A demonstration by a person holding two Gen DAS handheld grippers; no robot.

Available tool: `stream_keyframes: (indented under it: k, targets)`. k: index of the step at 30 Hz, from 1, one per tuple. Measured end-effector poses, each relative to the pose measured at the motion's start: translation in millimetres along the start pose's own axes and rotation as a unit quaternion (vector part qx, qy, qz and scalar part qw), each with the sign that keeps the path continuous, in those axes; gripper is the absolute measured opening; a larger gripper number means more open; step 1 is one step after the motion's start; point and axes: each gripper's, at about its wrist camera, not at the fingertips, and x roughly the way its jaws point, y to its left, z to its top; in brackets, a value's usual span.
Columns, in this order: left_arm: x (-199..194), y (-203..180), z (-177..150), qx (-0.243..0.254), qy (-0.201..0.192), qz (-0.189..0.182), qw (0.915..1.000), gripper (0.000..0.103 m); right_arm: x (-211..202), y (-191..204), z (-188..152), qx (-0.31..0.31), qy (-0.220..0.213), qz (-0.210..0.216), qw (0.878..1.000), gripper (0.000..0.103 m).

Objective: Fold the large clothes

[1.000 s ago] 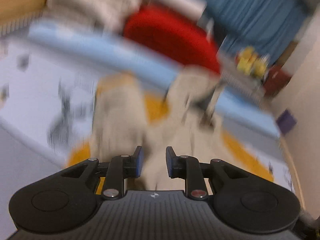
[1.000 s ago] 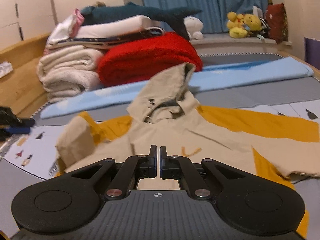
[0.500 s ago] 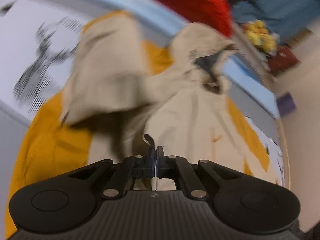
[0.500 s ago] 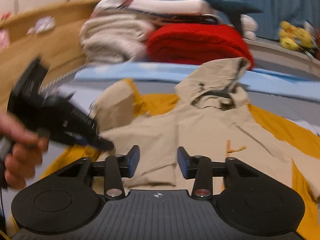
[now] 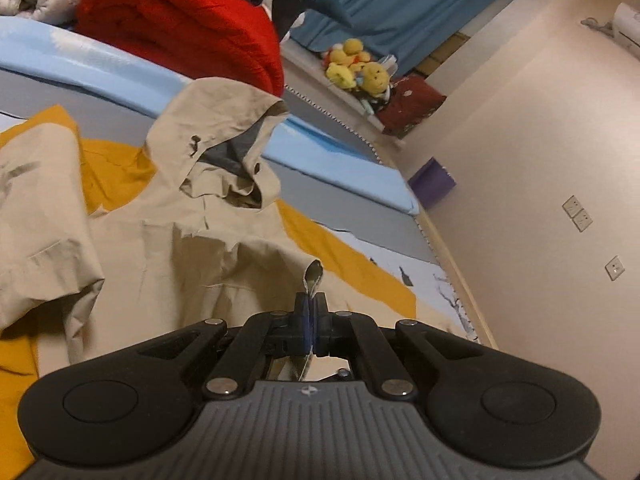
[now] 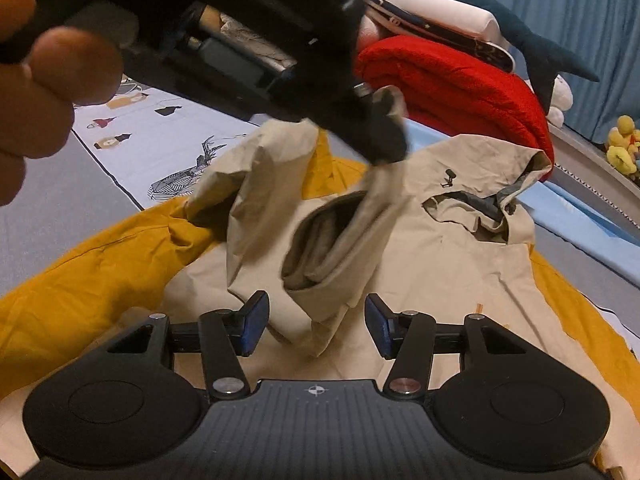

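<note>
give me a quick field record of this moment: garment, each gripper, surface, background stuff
garment: beige hooded jacket with mustard panels, lying spread out, hood toward the red blanket
left gripper: shut on a fold of beige jacket fabric, lifting it
right gripper: open, hanging over the jacket, holding nothing
surface: printed bed sheet
background: blue curtain, yellow plush toys
</note>
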Motion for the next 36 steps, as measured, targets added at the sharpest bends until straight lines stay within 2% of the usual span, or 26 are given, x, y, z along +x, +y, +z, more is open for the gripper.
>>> stream_keyframes:
  k: [2, 3, 4, 5, 7, 9, 10, 12, 13, 15, 16, 18, 21, 23, 25, 26, 27, 29, 32, 36]
  targets:
    - [2, -1, 2, -0.002, -0.001, -0.005, 1.0, 0.001, 1, 0, 2, 0.003, -0.005, 0.001, 1.0, 0.052]
    - [1, 0, 2, -0.003, -0.001, -0.009, 1.0, 0.001, 1, -1, 3, 0.006, -0.01, -0.003, 1.0, 0.046]
    - [-1, 2, 3, -0.006, -0.004, -0.014, 0.9999, 0.002, 1, -2, 4, 0.01, -0.015, -0.008, 1.0, 0.037]
    - [-3, 4, 7, -0.011, -0.011, -0.019, 0.9997, 0.003, 1, -6, 5, 0.018, -0.017, -0.012, 1.0, 0.019]
    - [-12, 14, 15, -0.03, -0.039, -0.016, 0.9987, 0.008, -1, -22, 7, 0.048, -0.029, -0.028, 0.998, 0.015]
    - [-25, 25, 25, -0.049, -0.07, 0.002, 0.9964, 0.008, -6, -46, 10, 0.09, -0.046, -0.057, 0.993, 0.013]
    - [-32, 33, 28, -0.059, -0.086, 0.018, 0.9944, 0.008, -10, -59, 10, 0.112, -0.056, -0.076, 0.989, 0.013]
    - [-42, 45, 34, -0.063, -0.104, 0.075, 0.9897, 0.008, -16, -94, 8, 0.16, -0.07, -0.123, 0.977, 0.013]
    - [-43, 51, 35, -0.059, -0.104, 0.114, 0.9862, 0.008, -18, -111, 5, 0.185, -0.072, -0.147, 0.969, 0.013]
    - [-39, 62, 35, -0.044, -0.082, 0.196, 0.9761, 0.008, -21, -142, -4, 0.228, -0.067, -0.188, 0.953, 0.012]
    - [-36, 67, 34, -0.038, -0.065, 0.228, 0.9708, 0.008, -22, -156, -9, 0.248, -0.062, -0.203, 0.945, 0.012]
    - [-23, 77, 29, -0.033, -0.03, 0.264, 0.9634, 0.008, -23, -181, -21, 0.285, -0.048, -0.22, 0.932, 0.012]
    - [-9, 84, 19, -0.018, 0.013, 0.281, 0.9595, 0.008, -23, -204, -36, 0.332, -0.037, -0.213, 0.918, 0.012]
    - [4, 85, 13, 0.006, 0.039, 0.293, 0.9553, 0.017, -23, -211, -42, 0.347, -0.036, -0.207, 0.914, 0.012]
    - [14, 90, 6, 0.017, 0.062, 0.31, 0.9485, 0.022, -22, -214, -45, 0.35, -0.032, -0.206, 0.913, 0.014]
    - [17, 96, 2, 0.013, 0.069, 0.318, 0.9455, 0.022, -21, -214, -46, 0.35, -0.021, -0.217, 0.911, 0.018]
    - [16, 99, 0, 0.005, 0.073, 0.322, 0.9439, 0.022, -20, -217, -46, 0.355, -0.012, -0.236, 0.905, 0.035]
    - [17, 105, -2, -0.004, 0.074, 0.317, 0.9455, 0.022, -25, -221, -53, 0.375, -0.009, -0.273, 0.886, 0.053]
    - [18, 105, -4, 0.003, 0.073, 0.317, 0.9458, 0.022, -27, -229, -60, 0.406, -0.009, -0.266, 0.874, 0.052]
    - [30, 114, -11, 0.023, 0.097, 0.333, 0.9374, 0.022, -22, -230, -66, 0.431, -0.001, -0.24, 0.87, 0.051]
